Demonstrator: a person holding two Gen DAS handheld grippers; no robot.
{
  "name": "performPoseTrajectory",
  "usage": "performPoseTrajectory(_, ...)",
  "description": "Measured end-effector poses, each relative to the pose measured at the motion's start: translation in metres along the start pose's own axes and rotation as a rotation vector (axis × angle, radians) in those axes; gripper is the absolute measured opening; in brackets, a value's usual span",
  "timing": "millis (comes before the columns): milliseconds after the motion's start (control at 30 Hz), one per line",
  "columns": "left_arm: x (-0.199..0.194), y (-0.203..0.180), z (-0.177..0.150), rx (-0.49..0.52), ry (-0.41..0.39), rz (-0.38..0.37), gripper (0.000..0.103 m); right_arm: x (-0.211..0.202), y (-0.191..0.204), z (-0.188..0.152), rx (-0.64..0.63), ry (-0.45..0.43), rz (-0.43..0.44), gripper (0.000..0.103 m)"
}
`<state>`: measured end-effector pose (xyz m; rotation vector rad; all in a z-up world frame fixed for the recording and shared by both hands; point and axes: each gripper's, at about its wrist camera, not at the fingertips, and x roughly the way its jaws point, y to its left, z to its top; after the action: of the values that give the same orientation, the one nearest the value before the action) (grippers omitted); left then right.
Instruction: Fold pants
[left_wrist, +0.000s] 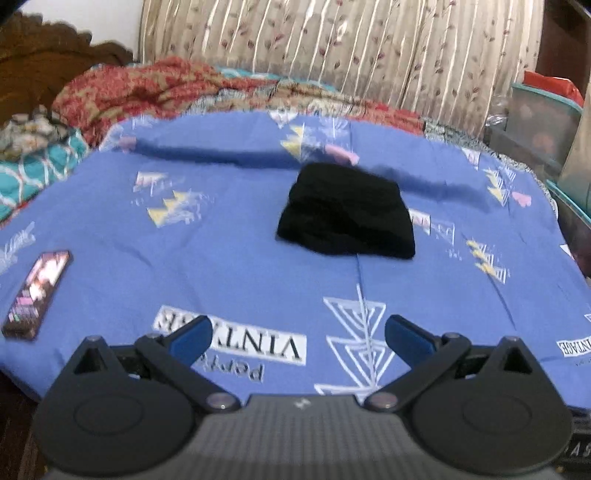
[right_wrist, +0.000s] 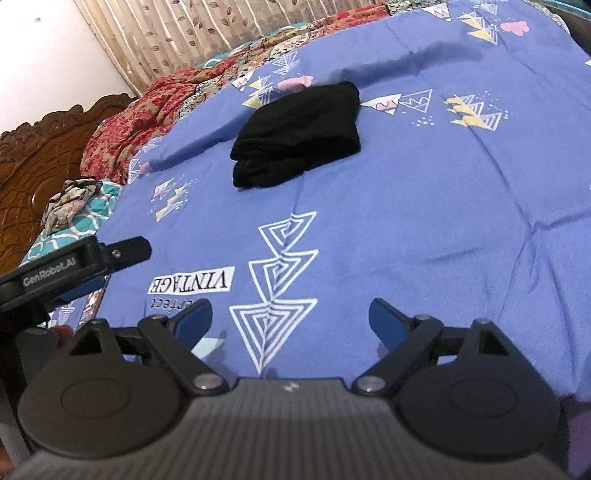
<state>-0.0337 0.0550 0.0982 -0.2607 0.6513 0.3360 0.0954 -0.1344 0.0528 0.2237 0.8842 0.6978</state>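
Black linkage arms with blue finger pads fill the bottom of each wrist view, and both tools stand wide apart with nothing between the pads: the left gripper (left_wrist: 297, 338) is released over the printed word on the sheet, and the right gripper (right_wrist: 291, 319) is released too, over the white triangle pattern. Well ahead of both, near the middle of the bed, lies the black soft fabric pants (left_wrist: 345, 214), already gathered into a compact, thick rectangle of several layers; in the right view the bundle (right_wrist: 297, 134) shows two stacked rolls at its near edge. It rests on the blue printed cotton bedsheet (left_wrist: 221, 258), apart from both tools. I judge the folding to be mostly or fully done. The cloth looks light, limp and not slippery, so the layers would slide apart if only the top one is pinched; a safe hold would take the whole stack at a folded edge, one tool at each end. A dark rectangular phone with a lit screen (left_wrist: 37, 293) lies at the left side of the sheet, and a red patterned blanket (left_wrist: 147, 88) is heaped beyond, before the striped beige curtain (left_wrist: 332, 48)
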Motion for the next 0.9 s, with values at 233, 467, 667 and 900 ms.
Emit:
performPoseTrajectory(233, -0.026, -0.021, 0.029, 0.105, -0.060, 0.069, 0.103, -0.022, 0.026, 0.035, -0.078, -0.069, -0.039, 0.100)
performPoseTrajectory(467, -0.021, -0.032, 0.000, 0.157, -0.012, 0.126, 0.103, -0.009, 0.012, -0.003, 0.064, -0.037, -0.051, 0.103)
performPoseTrajectory(667, -0.008, -0.031, -0.016, 0.162, 0.056, 0.138, 0.103, -0.002, 0.001, -0.004, 0.143, -0.002, -0.071, 0.103)
performPoseTrajectory(900, -0.001, -0.025, -0.018, 0.141, 0.105, 0.116, 0.103, 0.003, 0.004, -0.008, 0.132, 0.052, -0.045, 0.103)
